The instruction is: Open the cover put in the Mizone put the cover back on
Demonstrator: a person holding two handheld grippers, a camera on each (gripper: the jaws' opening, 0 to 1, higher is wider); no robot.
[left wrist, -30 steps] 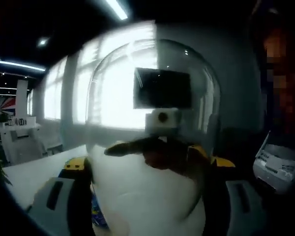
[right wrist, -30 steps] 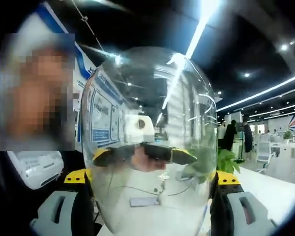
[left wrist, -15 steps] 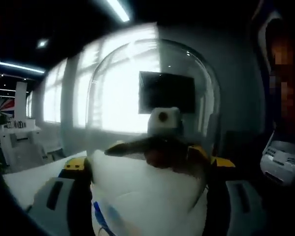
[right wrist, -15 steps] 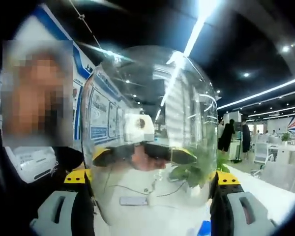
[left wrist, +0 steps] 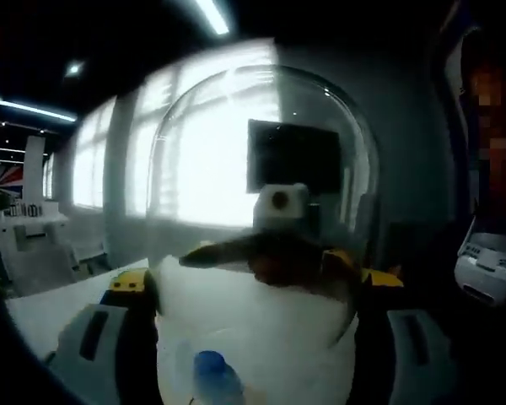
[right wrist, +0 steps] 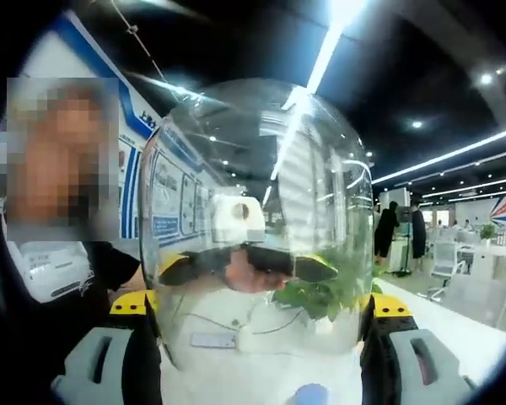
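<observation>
A: Where is the cover?

B: The clear dome cover point(left wrist: 261, 194) is held between the two grippers. In the left gripper view the left gripper point(left wrist: 257, 337) has its jaws pressed against the dome's sides at 7 and 5 o'clock. In the right gripper view the right gripper point(right wrist: 257, 337) is clamped on the same cover point(right wrist: 257, 211), one jaw on each side.

A: Does either gripper show through the glass?

B: Yes. Through the dome in the left gripper view, the other gripper's black and yellow jaws sit near the centre. The right gripper view shows the same the other way round.

A: And the Mizone?

B: The Mizone bottle point(left wrist: 215, 380) shows as a blue cap at 6 o'clock in the left gripper view, seen through the lower part of the dome over the white surface point(left wrist: 51, 299). In the right gripper view its blue top point(right wrist: 308, 395) pokes in at 6 o'clock.

A: Anything else around?

B: A green plant point(right wrist: 333, 287) is seen through the glass towards 4 o'clock, and a person point(right wrist: 63, 245) stands at 9 o'clock.
</observation>
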